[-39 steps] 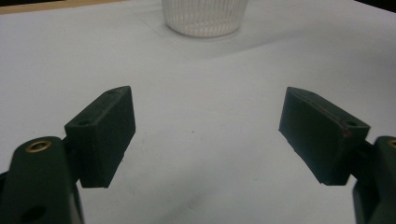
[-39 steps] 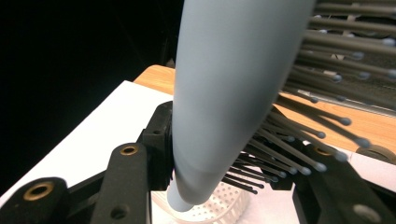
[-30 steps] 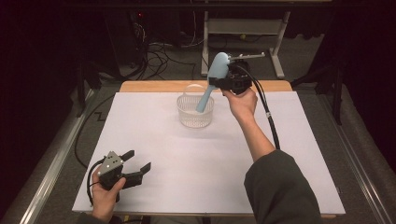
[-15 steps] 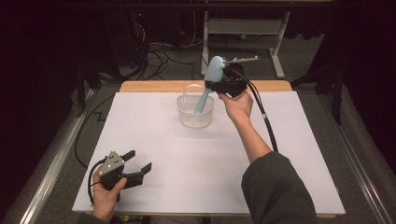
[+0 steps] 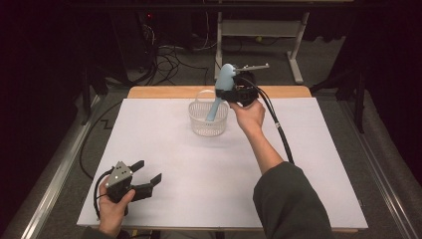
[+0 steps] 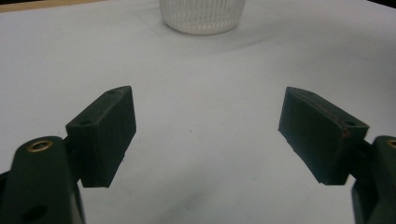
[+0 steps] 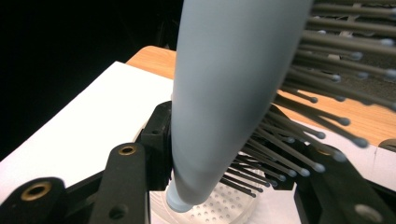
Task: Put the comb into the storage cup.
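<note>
High view: compared with a second ago, the hairbrush (image 5: pixel 221 89) is being carried only slightly, nudged a touch toward the far edge of the bench (image 5: pixel 318 199) while being kept over the basket (image 5: pixel 208 119), with its handle end dipping inside the rim. The right gripper (image 5: pixel 225 93) is being held at the far side of the bench, just beside the basket, and its fingers are being kept clamped on the brush at the point where the handle meets the head. By judgement, the brush is being lowered or settled into the basket, and release is not yet being made, since the grip is being maintained.

In the right gripper view, the hairbrush (image 7: pixel 224 93) is being seen close up: a pale blue-grey plastic body, broad at the head and tapering to a rounded handle tip, with dark thin bristles ending in small balls fanning out to one side. Its tip is being pointed down at the perforated floor of the basket (image 7: pixel 224 205), which is being shown as a white, round, slotted container.

The left gripper (image 5: pixel 144 180) is being rested at the near left of the bench, well apart from the basket, its fingers (image 6: pixel 105 135) being held wide apart with nothing between them.
</note>
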Motion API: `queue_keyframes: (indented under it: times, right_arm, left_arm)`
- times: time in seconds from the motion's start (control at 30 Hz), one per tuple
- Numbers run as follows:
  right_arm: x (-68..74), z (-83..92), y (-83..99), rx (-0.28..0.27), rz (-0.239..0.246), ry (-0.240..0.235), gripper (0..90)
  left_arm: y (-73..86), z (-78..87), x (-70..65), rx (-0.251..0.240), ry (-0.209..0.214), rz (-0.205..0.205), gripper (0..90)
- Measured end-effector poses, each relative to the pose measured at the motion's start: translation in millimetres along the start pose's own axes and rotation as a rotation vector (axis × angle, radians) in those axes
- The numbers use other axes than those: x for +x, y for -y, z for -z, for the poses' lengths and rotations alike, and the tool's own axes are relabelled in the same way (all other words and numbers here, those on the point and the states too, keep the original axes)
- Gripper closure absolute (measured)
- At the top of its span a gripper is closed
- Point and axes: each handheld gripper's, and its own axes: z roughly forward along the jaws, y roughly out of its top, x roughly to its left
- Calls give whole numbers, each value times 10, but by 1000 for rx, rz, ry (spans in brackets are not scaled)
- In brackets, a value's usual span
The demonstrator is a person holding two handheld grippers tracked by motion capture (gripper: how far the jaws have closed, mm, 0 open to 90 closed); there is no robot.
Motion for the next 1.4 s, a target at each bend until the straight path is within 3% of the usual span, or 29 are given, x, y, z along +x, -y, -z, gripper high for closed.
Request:
queue_keyframes:
  times: [1.1, 1.4]
  right_arm:
    - [90, -324, 162, 41, 9, 24, 531]
    - [60, -363, 232, 48, -1, 26, 528]
  left_arm:
    - [2, -4, -6, -2, 6, 1, 200]
    - [2, -9, -8, -3, 5, 1, 200]
